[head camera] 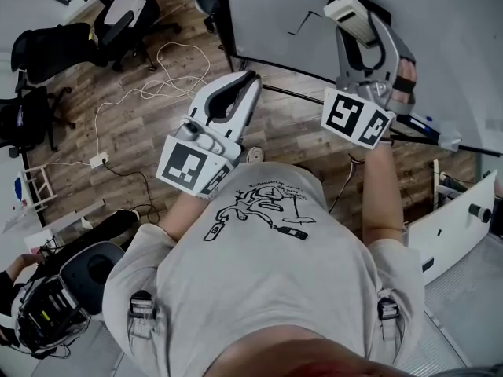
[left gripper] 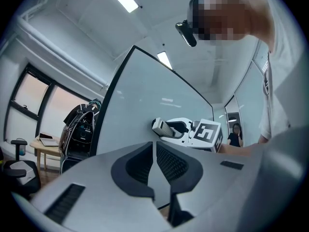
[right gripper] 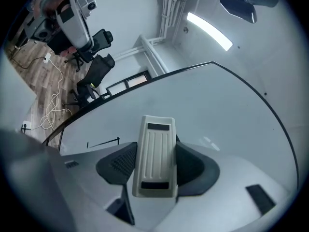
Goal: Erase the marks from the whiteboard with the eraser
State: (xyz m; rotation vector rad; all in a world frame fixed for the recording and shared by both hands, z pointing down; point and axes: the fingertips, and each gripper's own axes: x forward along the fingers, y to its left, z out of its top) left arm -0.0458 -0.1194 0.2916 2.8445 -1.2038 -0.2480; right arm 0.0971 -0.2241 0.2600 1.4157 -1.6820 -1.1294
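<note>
Up high, the right claw (head camera: 354, 18) grips the eraser (right gripper: 154, 153) near the whiteboard (head camera: 267, 14); left claw (head camera: 250, 79), closed, sits lower.

whiteboard (head camera: 275, 14) cut off at the top edge; eraser (right gripper: 154, 161) underside hidden, can't tell if it touches the board.

The whiteboard (head camera: 271, 10) stands before the person, at the head view's upper right. The eraser (head camera: 346, 12) sits between the jaws of the right gripper (head camera: 355, 23), in front of the board, with a drawn mark (head camera: 301, 27) just to its left. The left gripper (head camera: 248, 81), jaws together on nothing, is lower and leftward, by the board's bottom edge. Office chairs (head camera: 118, 14) stand far left, and a cable (head camera: 169, 73) lies on the floor (head camera: 118, 128) between them and the board.
</note>
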